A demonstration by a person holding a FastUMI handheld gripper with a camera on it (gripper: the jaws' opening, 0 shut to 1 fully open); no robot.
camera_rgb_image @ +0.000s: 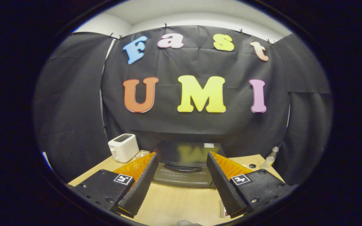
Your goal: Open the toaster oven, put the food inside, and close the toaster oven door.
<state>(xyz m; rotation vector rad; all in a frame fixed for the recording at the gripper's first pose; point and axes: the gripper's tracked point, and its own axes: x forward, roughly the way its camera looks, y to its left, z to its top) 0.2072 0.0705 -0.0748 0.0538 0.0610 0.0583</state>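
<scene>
Hovering above the near part of the wooden surface [174,204], the gripper [182,163] is pointing straight ahead and slightly downward, its jaws standing wide apart with nothing between them. Both fingers are reaching forward level with each other, the left finger [140,185] and the right finger [223,185] spreading outward toward their tips, each carrying a small square marker on its base. Just ahead of the fingertips, and framed in the gap between them, the toaster oven [185,166] is sitting on the surface with its dark glass door [183,177] facing the gripper; the door's curved handle is showing across its upper part, and the door is looking closed. To the left and a little farther back, a white pop-up toaster [123,147] is standing near the surface's far left corner, well apart from the oven. On the far right, a clear bottle [270,158] is standing upright near the edge, with a small dark round cap [252,165] lying just beside it. Beyond all of this, black cloth is hanging as the booth's wall, and a pale ceiling is showing above it.
</scene>
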